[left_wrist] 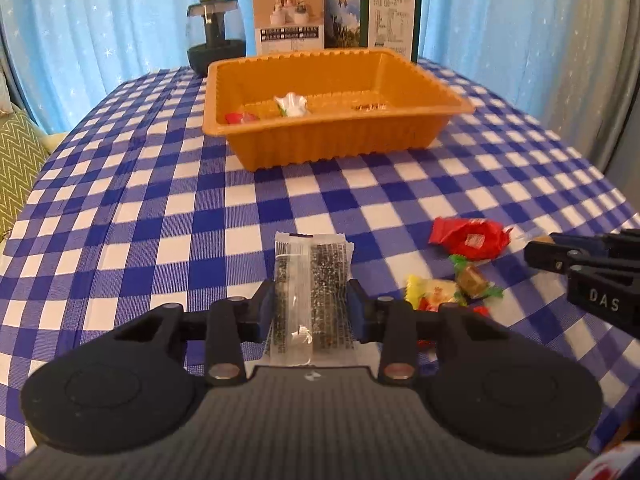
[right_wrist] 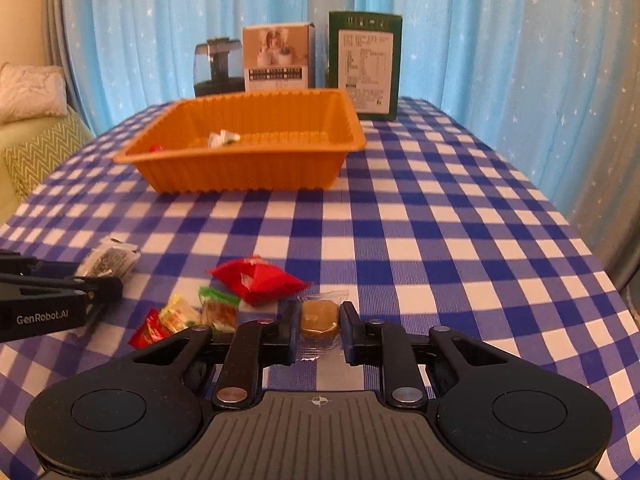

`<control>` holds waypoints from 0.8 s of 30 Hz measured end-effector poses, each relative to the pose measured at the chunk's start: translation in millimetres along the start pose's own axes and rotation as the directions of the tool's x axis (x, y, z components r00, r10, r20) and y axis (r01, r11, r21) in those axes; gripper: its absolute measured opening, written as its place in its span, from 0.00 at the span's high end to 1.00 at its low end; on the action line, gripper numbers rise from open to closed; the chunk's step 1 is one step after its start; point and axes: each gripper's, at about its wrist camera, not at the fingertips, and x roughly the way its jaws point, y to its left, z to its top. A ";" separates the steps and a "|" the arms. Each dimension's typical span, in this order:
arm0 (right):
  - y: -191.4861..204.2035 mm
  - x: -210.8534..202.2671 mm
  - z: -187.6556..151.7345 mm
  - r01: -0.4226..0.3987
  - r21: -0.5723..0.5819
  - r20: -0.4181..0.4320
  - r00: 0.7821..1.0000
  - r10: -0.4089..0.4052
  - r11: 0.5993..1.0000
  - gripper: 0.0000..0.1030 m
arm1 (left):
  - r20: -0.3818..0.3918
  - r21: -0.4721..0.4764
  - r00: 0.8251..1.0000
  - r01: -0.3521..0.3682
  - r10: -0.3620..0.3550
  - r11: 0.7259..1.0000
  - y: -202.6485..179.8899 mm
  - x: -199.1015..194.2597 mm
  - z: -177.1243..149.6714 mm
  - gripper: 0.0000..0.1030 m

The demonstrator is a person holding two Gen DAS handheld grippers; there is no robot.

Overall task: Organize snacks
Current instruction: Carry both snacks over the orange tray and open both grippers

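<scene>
My left gripper (left_wrist: 311, 304) is shut on a clear sesame snack packet (left_wrist: 310, 280), held above the checked tablecloth. My right gripper (right_wrist: 319, 326) is shut on a brown candy in clear wrap (right_wrist: 318, 319). The orange tray (left_wrist: 320, 144) stands further back and holds several wrapped sweets; it also shows in the right wrist view (right_wrist: 240, 168). Loose snacks lie on the cloth: a red packet (right_wrist: 256, 280), a green-wrapped candy (right_wrist: 218, 308), a yellow one (right_wrist: 178, 314) and a small red one (right_wrist: 149, 332). The left gripper (right_wrist: 100, 286) with its packet (right_wrist: 106, 258) shows at the left of the right wrist view.
A dark glass jar (left_wrist: 216, 36), a beige box (left_wrist: 288, 18) and a green box (left_wrist: 380, 16) stand behind the tray against blue curtains. A green cushion (left_wrist: 16, 168) lies off the table's left edge. The right gripper (left_wrist: 536, 250) reaches in at the right.
</scene>
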 end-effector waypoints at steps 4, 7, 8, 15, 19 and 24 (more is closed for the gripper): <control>1.5 -6.1 8.0 -0.041 -0.003 0.036 0.998 0.042 0.999 0.79 | 0.028 -0.005 1.000 0.001 -0.001 1.000 -1.0 -9.7 6.8 0.67; 3.3 -11.2 15.2 -0.054 -0.015 0.056 0.997 0.054 0.998 0.79 | 0.043 -0.004 0.999 0.000 0.001 1.000 -2.3 -14.8 11.7 0.67; 3.1 -12.6 17.8 -0.057 -0.016 0.062 0.996 0.058 0.998 0.79 | 0.047 -0.003 0.999 0.000 0.000 1.000 -3.0 -16.2 13.3 0.67; -1.5 -21.8 36.7 -0.076 -0.022 0.098 0.992 0.077 0.997 0.79 | 0.074 -0.017 0.997 0.023 -0.021 1.000 -8.0 -26.6 25.0 0.67; -6.0 -23.3 51.3 -0.076 -0.035 0.122 0.989 0.080 0.996 0.79 | 0.097 -0.011 0.995 0.035 -0.033 0.999 -10.1 -30.7 35.7 0.67; -12.6 -23.0 73.4 -0.085 -0.028 0.153 0.984 0.088 0.996 0.79 | 0.129 -0.007 0.991 0.039 -0.037 0.999 -9.1 -30.9 53.1 0.67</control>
